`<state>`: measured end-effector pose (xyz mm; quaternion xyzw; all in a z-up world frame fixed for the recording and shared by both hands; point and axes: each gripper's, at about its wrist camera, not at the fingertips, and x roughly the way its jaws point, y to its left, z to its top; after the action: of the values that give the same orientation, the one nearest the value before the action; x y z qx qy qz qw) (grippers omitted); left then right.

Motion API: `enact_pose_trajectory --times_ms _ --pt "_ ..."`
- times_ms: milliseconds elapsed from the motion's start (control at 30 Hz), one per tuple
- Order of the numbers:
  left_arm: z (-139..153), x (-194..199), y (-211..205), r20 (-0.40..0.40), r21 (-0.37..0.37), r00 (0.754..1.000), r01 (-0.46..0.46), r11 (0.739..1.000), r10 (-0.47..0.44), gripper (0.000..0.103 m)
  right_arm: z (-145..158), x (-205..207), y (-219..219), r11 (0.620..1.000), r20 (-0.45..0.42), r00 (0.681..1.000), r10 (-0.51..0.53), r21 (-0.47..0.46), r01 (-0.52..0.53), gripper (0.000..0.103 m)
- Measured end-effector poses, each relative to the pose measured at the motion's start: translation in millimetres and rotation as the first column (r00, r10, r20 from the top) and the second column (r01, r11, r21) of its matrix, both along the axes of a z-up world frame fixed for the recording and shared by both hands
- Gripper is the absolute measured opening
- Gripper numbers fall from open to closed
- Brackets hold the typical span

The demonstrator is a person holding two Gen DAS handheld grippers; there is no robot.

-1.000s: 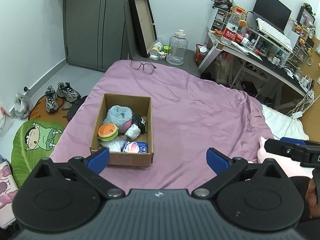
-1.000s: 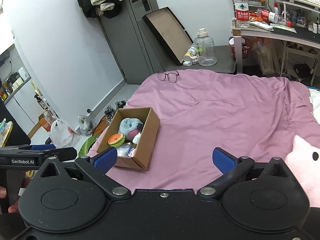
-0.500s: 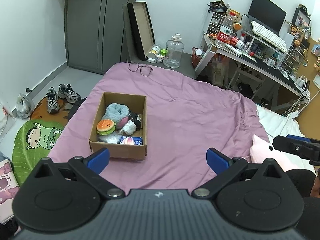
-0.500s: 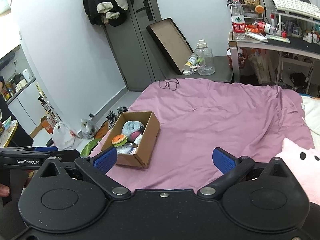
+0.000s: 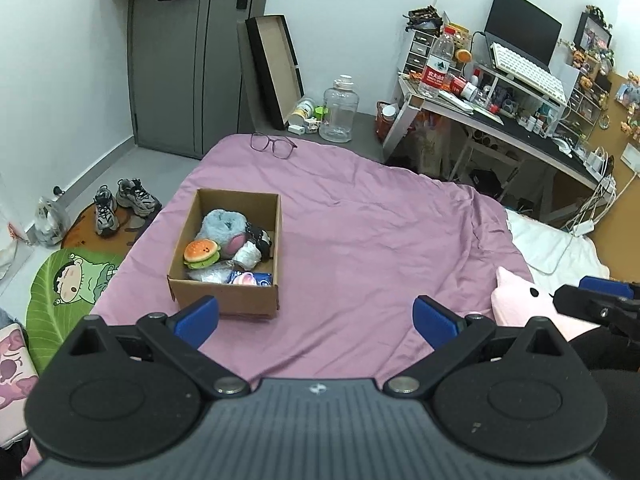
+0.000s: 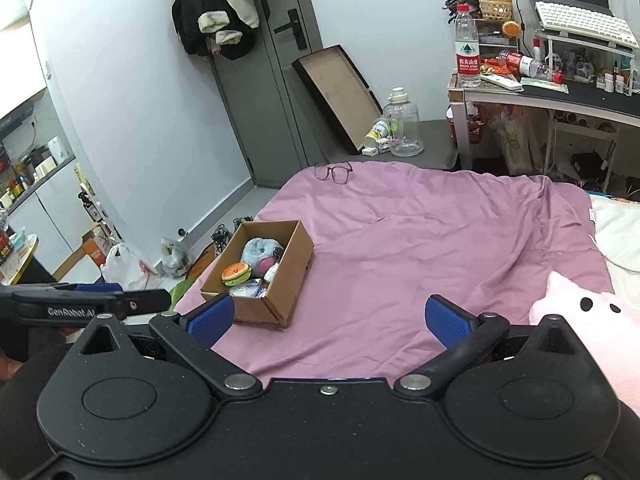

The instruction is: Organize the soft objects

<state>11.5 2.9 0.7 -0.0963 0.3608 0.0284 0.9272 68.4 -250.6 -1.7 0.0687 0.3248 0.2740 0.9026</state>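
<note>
An open cardboard box (image 5: 276,240) sits on the purple bedspread (image 5: 360,240) and holds several soft toys: a grey-blue plush (image 5: 222,226), a burger plush (image 5: 201,253) and small packets. It also shows in the right wrist view (image 6: 298,252). A pink plush pig (image 5: 520,300) lies at the bed's right side, also in the right wrist view (image 6: 588,320). My left gripper (image 5: 316,318) is open and empty, held back from the box. My right gripper (image 6: 326,320) is open and empty, left of the pig.
Glasses (image 5: 273,145) lie at the bed's far edge. A white pillow (image 5: 552,248) lies at the right. A cluttered desk (image 5: 500,116) stands beyond the bed. A water jug (image 5: 340,110) and a leaning tray (image 5: 276,68) stand by the door. Shoes (image 5: 124,202) are on the floor.
Both grippers have pulled back and risen, so the box looks smaller and more of the room shows. More of the pink pig has come into view. Jaws unchanged.
</note>
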Motion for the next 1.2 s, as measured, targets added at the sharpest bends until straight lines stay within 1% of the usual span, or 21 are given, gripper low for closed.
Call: enact_pose_trajectory --times_ms 67,200,367,433,533,700,767,967,1200 --pt "-1.7 -0.5 -3.5 -0.003 0.009 1.0 0.008 1.0 -0.008 0.102 0.9 -2.8 -1.9 1.0 0.012 1.0 -0.007 -0.004 0.007 0.103" --pt "-2.5 -3.5 -6.8 0.009 0.015 1.0 -0.01 1.0 0.009 0.102 -1.1 -8.2 -2.7 0.999 0.035 0.999 -0.018 -0.03 0.02 0.103" --pt "-4.6 -3.7 -6.2 0.007 -0.004 0.999 -0.037 0.999 0.037 0.102 -6.3 -8.0 -5.4 0.999 0.023 1.0 -0.017 -0.033 0.017 0.103" --pt "-4.9 -3.5 -6.6 0.006 -0.004 0.999 -0.042 0.999 0.042 0.102 -7.2 -7.1 -8.1 1.0 0.004 1.0 -0.012 -0.01 0.012 0.103" --pt "-4.8 -3.1 -10.5 0.002 0.018 0.999 -0.045 0.999 0.045 0.102 -5.5 -10.4 -7.8 1.0 0.01 1.0 -0.002 -0.009 0.002 0.103" --pt "-2.8 -1.8 -22.1 0.003 0.098 0.999 -0.043 0.994 0.043 0.102 -10.1 -6.5 -7.1 1.0 -0.004 1.0 -0.015 -0.023 0.015 0.103" --pt "-3.2 -1.1 -24.2 0.002 0.116 0.999 -0.045 0.992 0.045 0.102 -11.1 -5.8 -6.4 1.0 -0.005 1.0 -0.018 -0.026 0.018 0.103" --pt "-3.9 0.2 -27.7 -0.007 0.137 0.999 -0.042 0.99 0.044 0.102 -12.8 -4.2 -6.5 1.0 -0.014 1.0 -0.014 -0.023 0.014 0.103" --pt "-4.0 0.6 -28.6 -0.012 0.141 0.999 -0.044 0.989 0.046 0.102 -14.1 -4.0 -7.4 1.0 -0.021 1.0 -0.019 -0.023 0.018 0.103"
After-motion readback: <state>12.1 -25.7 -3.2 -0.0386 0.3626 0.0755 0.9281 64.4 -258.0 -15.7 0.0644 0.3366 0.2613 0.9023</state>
